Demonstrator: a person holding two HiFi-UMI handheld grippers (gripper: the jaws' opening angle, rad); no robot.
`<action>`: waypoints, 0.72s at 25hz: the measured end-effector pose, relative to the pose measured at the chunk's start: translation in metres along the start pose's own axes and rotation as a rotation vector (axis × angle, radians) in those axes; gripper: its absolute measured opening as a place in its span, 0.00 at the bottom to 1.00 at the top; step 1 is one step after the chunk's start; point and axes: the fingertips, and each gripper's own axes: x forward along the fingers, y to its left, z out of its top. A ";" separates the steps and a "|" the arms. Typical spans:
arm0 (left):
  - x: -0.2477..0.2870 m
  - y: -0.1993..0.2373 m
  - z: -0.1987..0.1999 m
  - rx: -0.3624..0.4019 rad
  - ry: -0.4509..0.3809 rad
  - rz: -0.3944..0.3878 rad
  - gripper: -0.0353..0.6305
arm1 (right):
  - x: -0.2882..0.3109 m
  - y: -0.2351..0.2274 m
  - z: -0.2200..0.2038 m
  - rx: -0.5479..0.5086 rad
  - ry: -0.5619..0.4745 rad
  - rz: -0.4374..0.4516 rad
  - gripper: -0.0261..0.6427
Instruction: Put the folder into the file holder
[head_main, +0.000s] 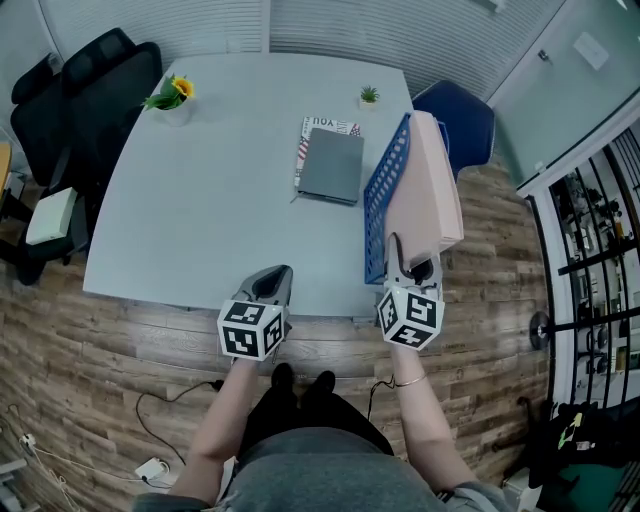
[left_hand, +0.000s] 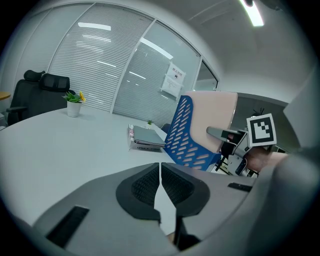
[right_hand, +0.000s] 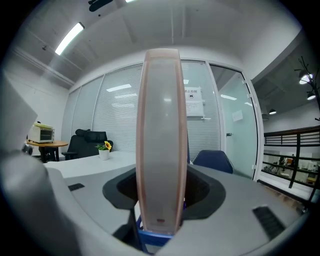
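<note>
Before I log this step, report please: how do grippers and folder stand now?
Left gripper jaws shut, empty. Right gripper jaws apart, pink folder between them. Folder stands in blue file holder. Nothing blocking.

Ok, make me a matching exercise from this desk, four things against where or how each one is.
Things:
1. pink folder
2. grey notebook
3. sunflower pot
4. left gripper

Place or state:
a. lies on a magazine
b. jaws together, nothing between them
c. stands in the blue file holder
d. far left corner of the table

Pairs: 1-c, 2-a, 3-d, 4-b
</note>
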 end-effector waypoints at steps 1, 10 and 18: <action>-0.001 -0.001 -0.001 0.001 0.000 0.000 0.10 | -0.003 0.001 -0.004 0.002 0.011 0.005 0.34; -0.008 -0.015 -0.011 0.005 0.009 -0.012 0.10 | -0.036 0.006 -0.031 0.008 0.093 0.023 0.37; -0.010 -0.032 -0.015 0.027 0.009 -0.023 0.10 | -0.073 0.006 -0.058 0.051 0.167 0.027 0.34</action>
